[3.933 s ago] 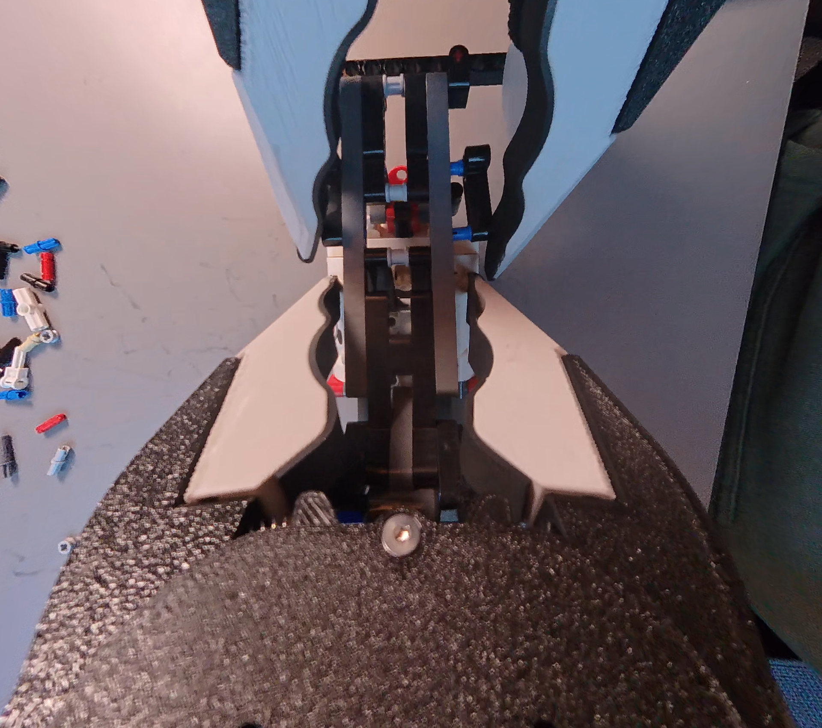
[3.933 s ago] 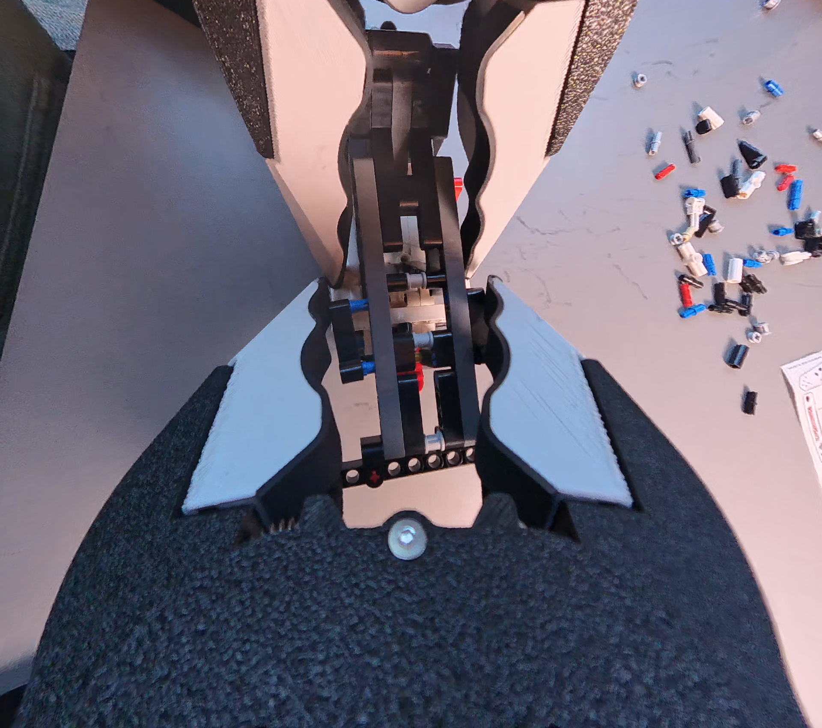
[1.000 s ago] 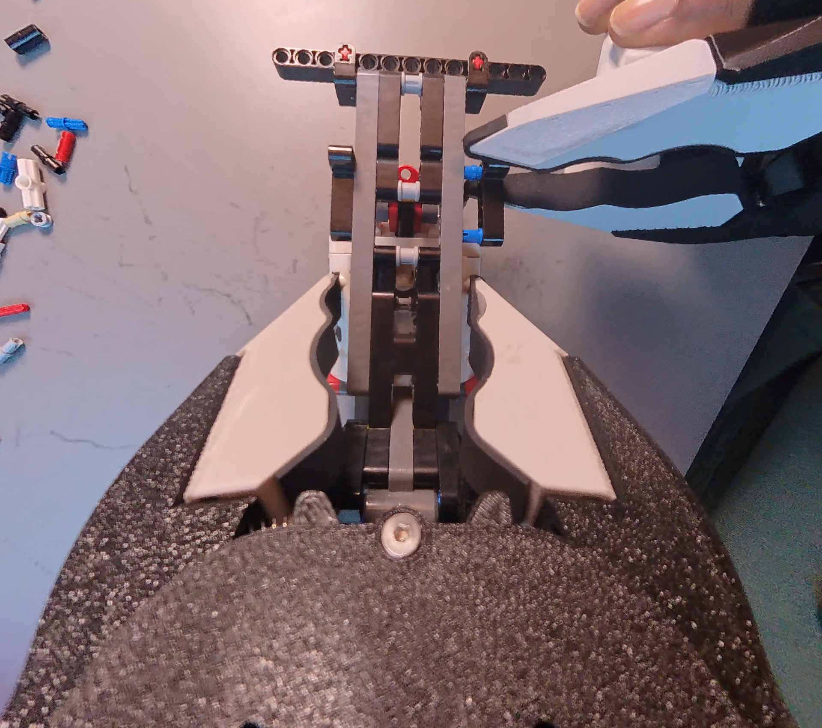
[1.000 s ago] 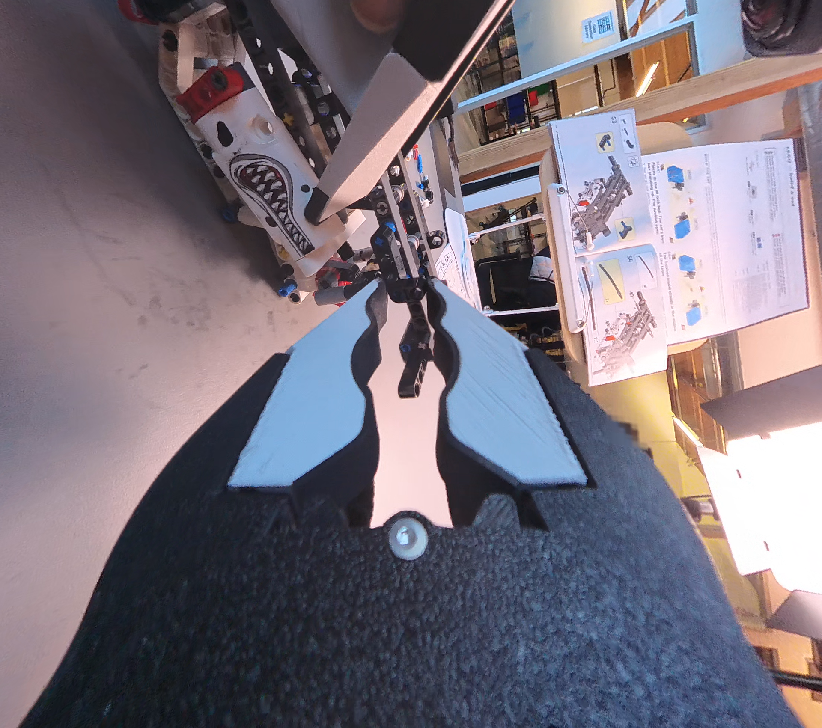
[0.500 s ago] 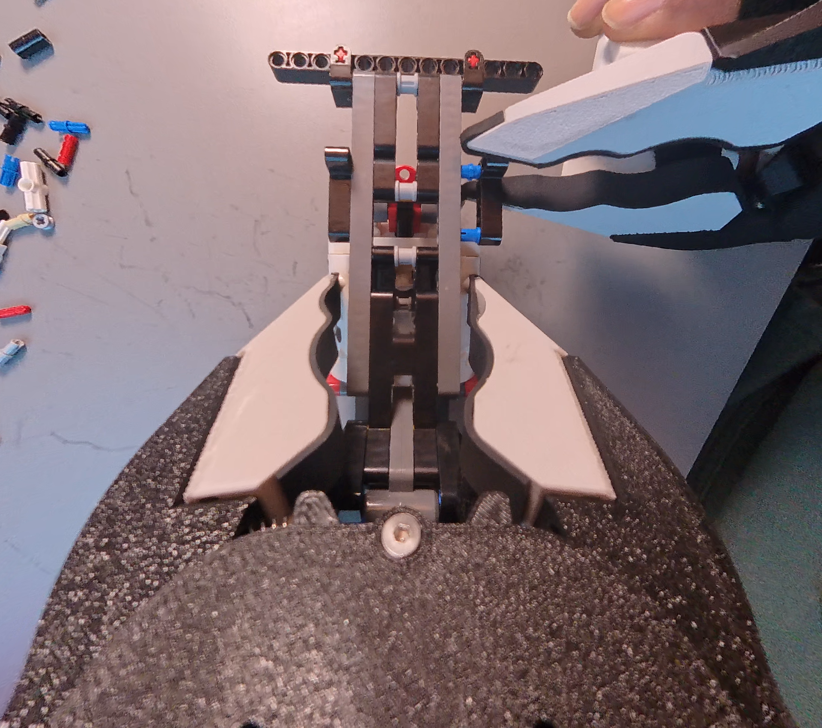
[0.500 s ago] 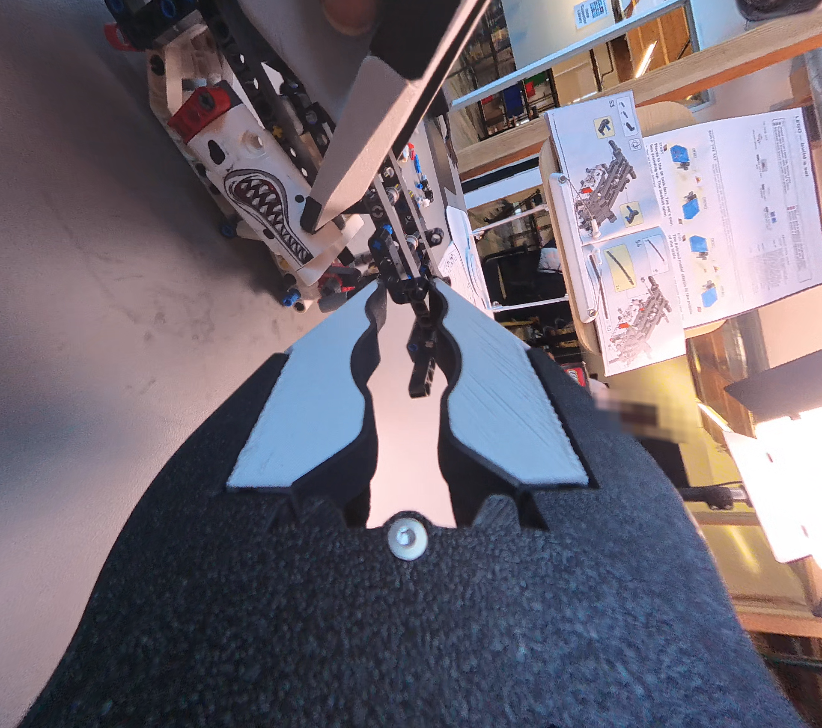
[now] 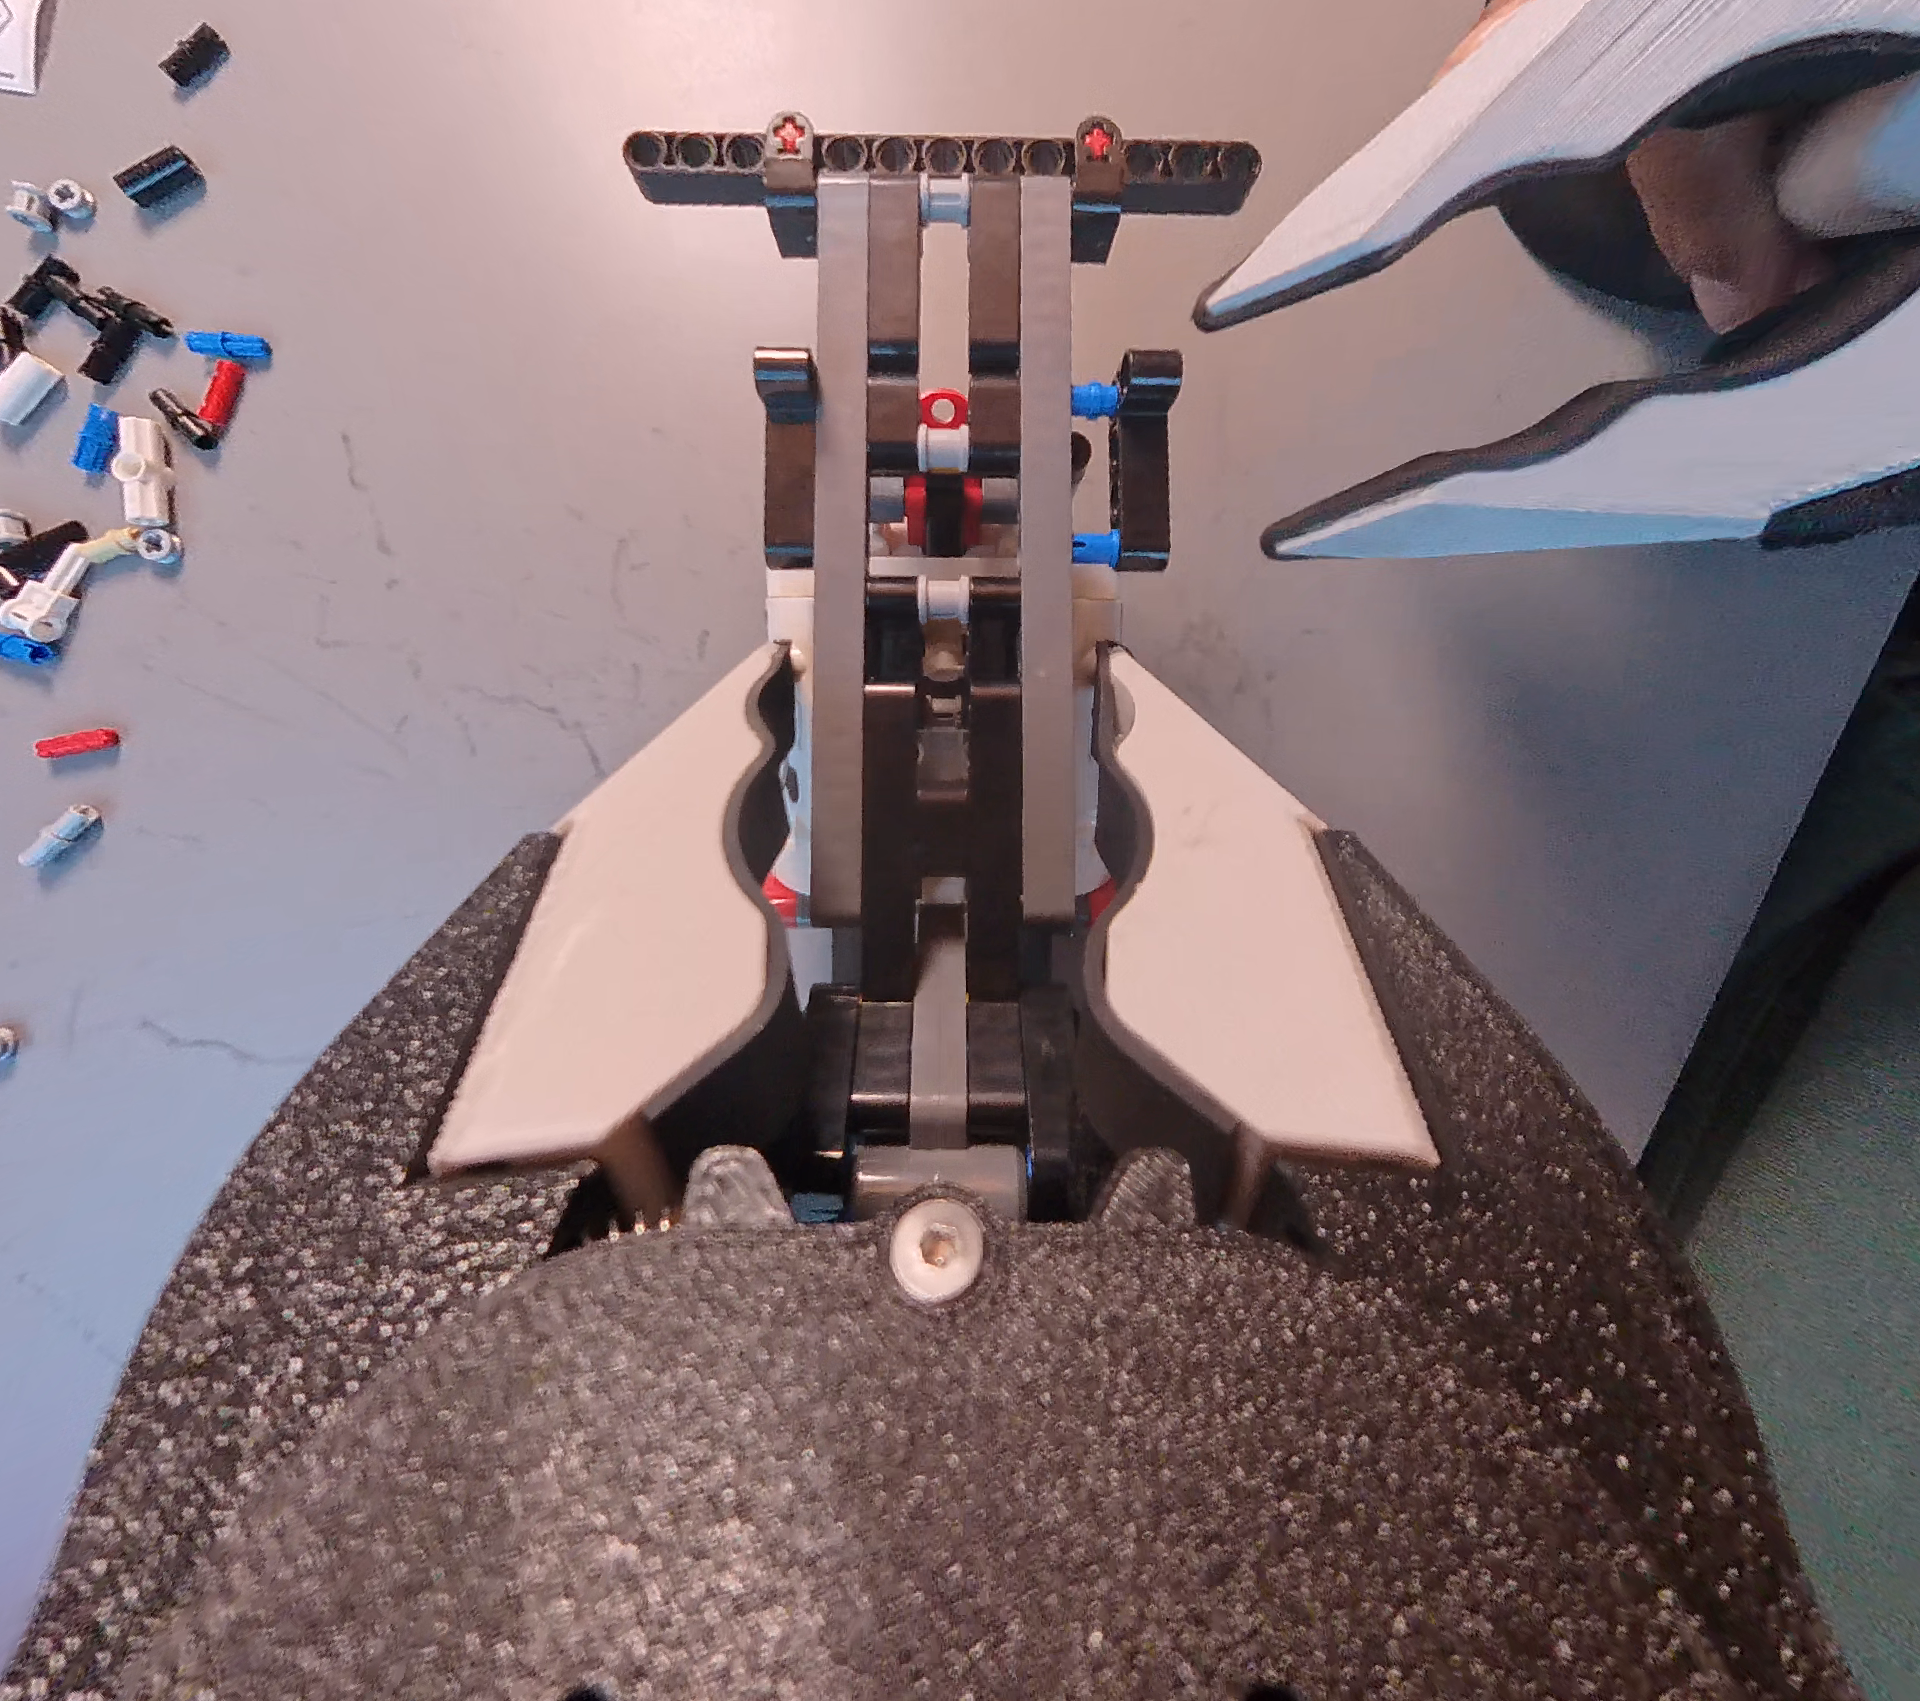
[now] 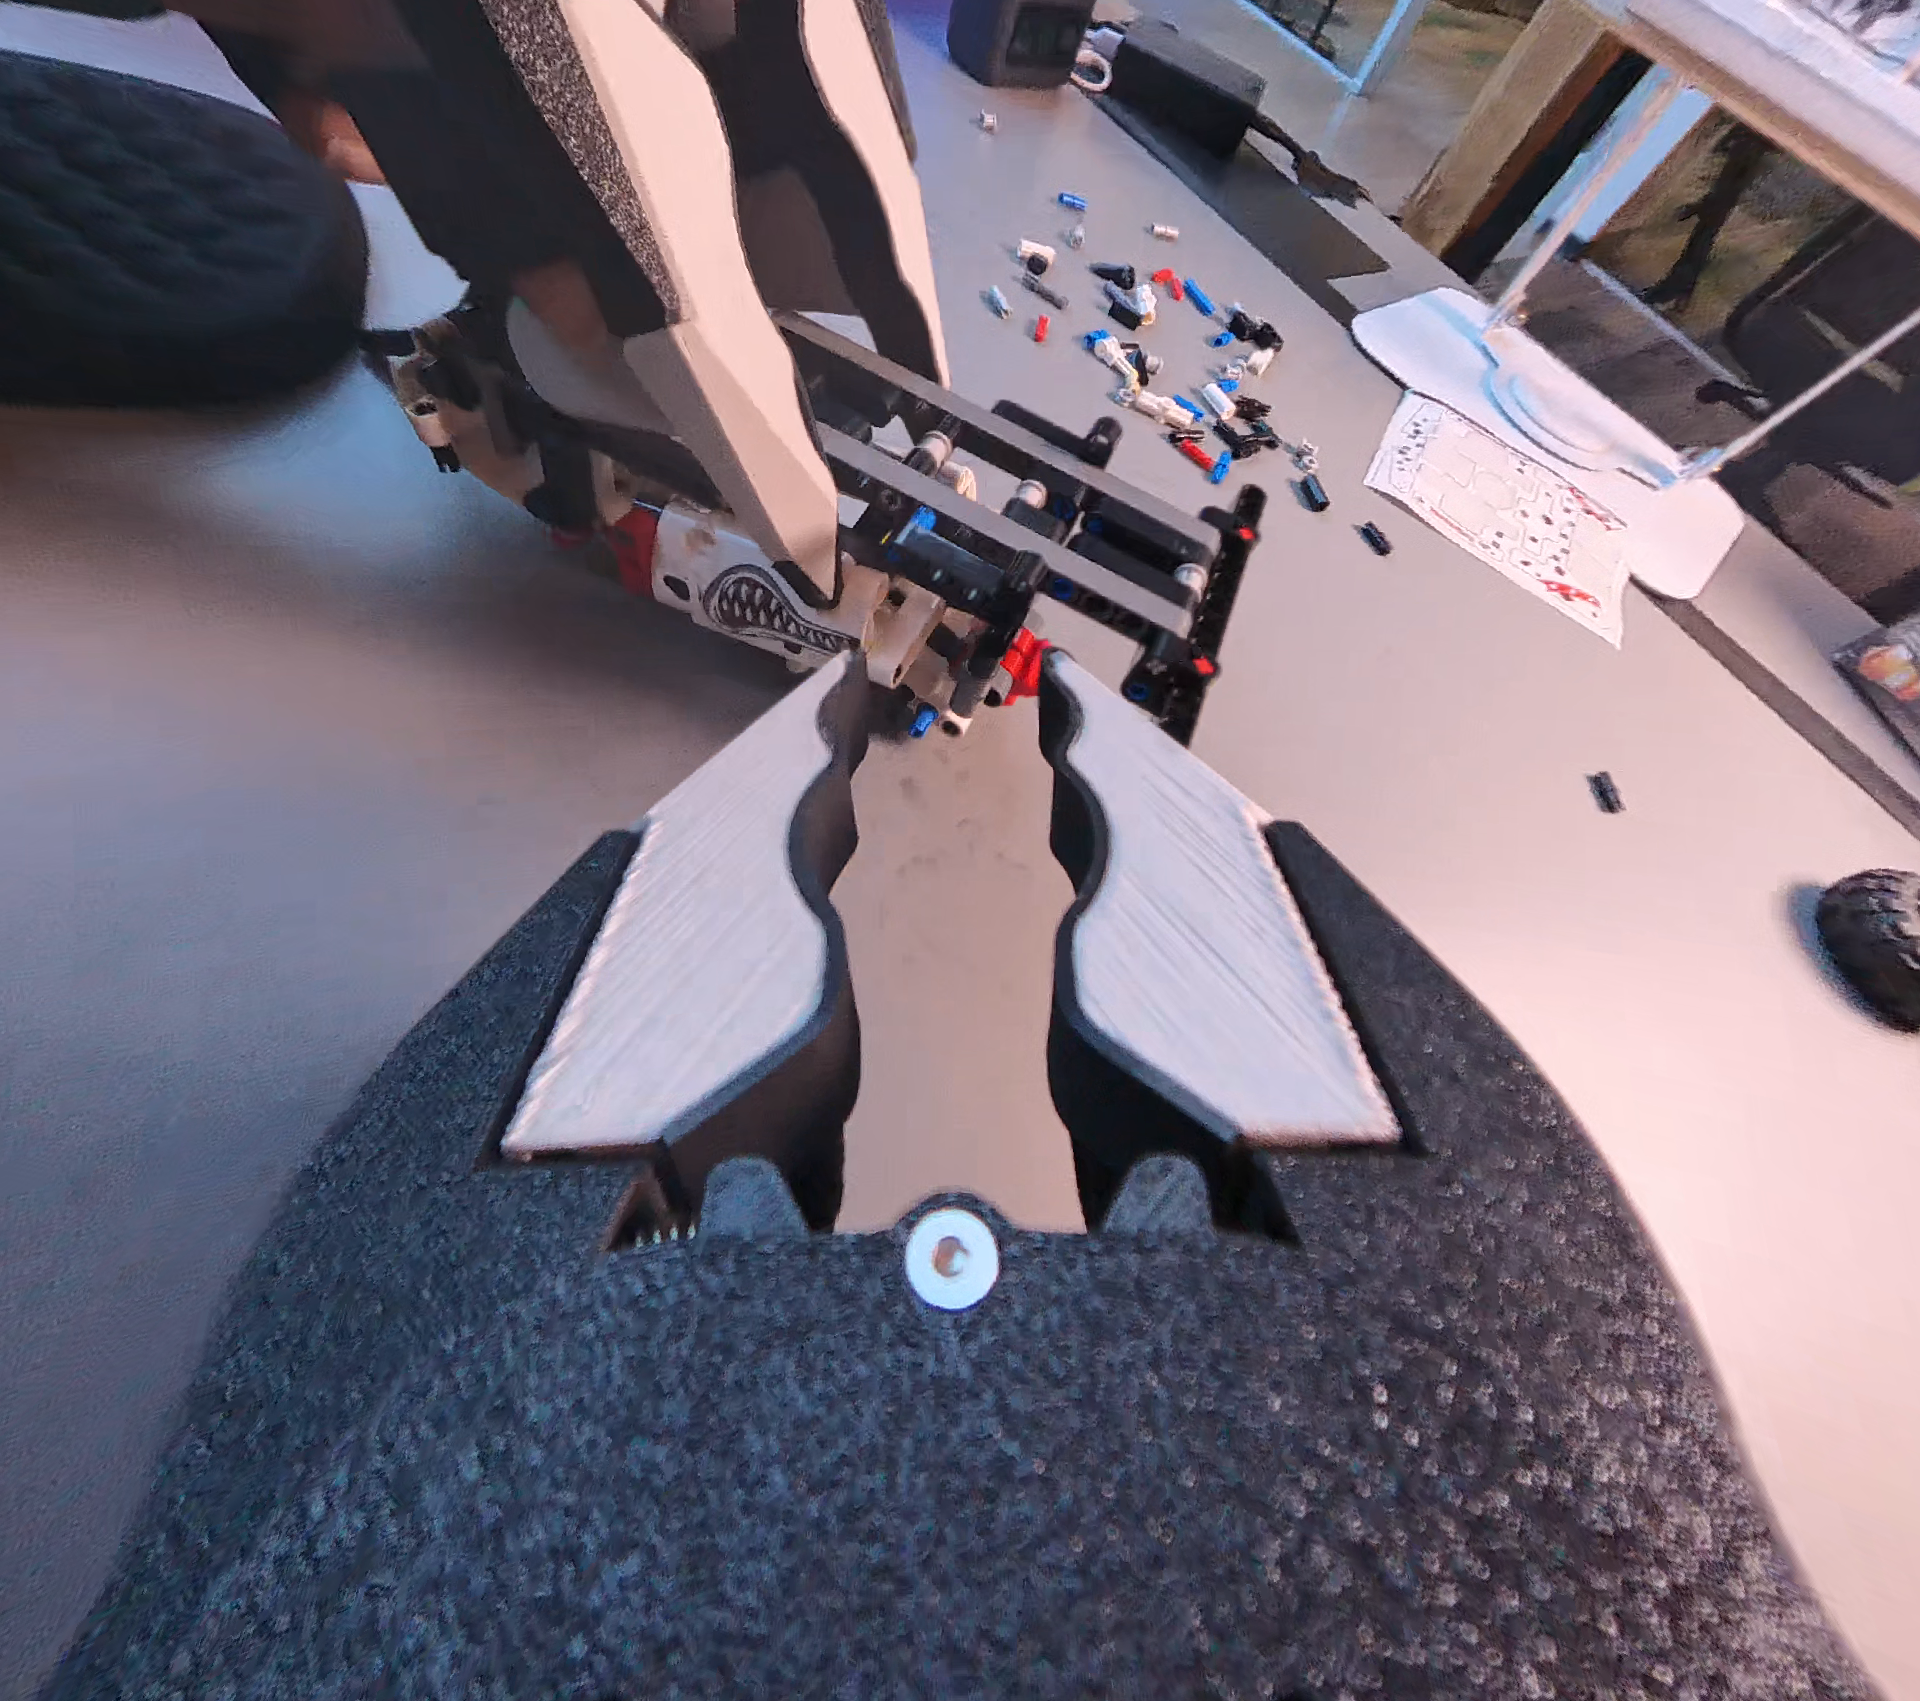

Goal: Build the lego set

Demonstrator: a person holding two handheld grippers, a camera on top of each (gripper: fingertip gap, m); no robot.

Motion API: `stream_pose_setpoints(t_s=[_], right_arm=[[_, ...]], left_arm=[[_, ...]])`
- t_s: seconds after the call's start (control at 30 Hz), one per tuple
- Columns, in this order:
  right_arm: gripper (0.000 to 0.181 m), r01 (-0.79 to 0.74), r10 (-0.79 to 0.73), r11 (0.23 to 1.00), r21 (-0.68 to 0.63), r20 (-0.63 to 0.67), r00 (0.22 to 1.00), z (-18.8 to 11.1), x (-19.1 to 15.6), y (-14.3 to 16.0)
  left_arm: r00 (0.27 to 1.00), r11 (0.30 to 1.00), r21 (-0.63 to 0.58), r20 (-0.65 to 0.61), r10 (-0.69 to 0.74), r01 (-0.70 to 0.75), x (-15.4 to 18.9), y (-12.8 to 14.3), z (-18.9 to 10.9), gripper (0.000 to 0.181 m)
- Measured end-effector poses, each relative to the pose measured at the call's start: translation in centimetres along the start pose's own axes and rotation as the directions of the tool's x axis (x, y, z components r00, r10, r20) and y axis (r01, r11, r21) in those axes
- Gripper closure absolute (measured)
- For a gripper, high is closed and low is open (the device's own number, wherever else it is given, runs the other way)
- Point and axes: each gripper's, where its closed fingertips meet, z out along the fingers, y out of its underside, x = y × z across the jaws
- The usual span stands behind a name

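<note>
Left wrist view shows the left gripper point(image 7: 940, 778) clamped on the black, grey and white Technic lego chassis point(image 7: 943, 508), apparently steadying it above the grey table point(image 7: 468, 93) so the other tool can work its side. Just beside the black side lift-arm on blue pins point(image 7: 1141, 456), the right gripper point(image 8: 948, 695) hangs spread and empty. Loose small pins and connectors point(image 7: 94, 446) lie well apart to the left, with a printed sticker sheet point(image 8: 1496, 508) beyond; nothing blocks the approach.
</note>
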Motion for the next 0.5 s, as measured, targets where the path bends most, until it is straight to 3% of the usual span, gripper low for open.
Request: stream_pose_setpoints(t_s=[0.13, 0.27, 0.4, 0.5], right_arm=[[0.144, 0.141, -0.138, 0.990, 0.025, -0.103, 0.985, 0.4, 0.5, -1.4], [0.147, 0.404, -0.405, 0.914, -0.041, -0.040, 0.913, 1.4, -0.4, -1.7], [0.168, 0.396, -0.396, 0.915, -0.074, 0.015, 0.918, 2.5, -0.8, -1.4], [0.176, 0.415, -0.420, 0.904, -0.101, -0.029, 0.907, 2.8, -0.7, -1.3]], left_arm=[[1.000, 1.000, -0.010, 0.002, 0.003, -0.003, 0.0, 0.0, 0.1, 0.124], [1.000, 0.999, -0.033, 0.003, 0.010, -0.009, 0.1, 0.1, 0.2, 0.124], [1.000, 0.999, -0.037, 0.023, -0.013, 0.013, -0.1, 0.0, 0.3, 0.124], [0.999, 0.999, -0.041, 0.041, -0.030, 0.032, -0.3, 0.0, 0.4, 0.124]])
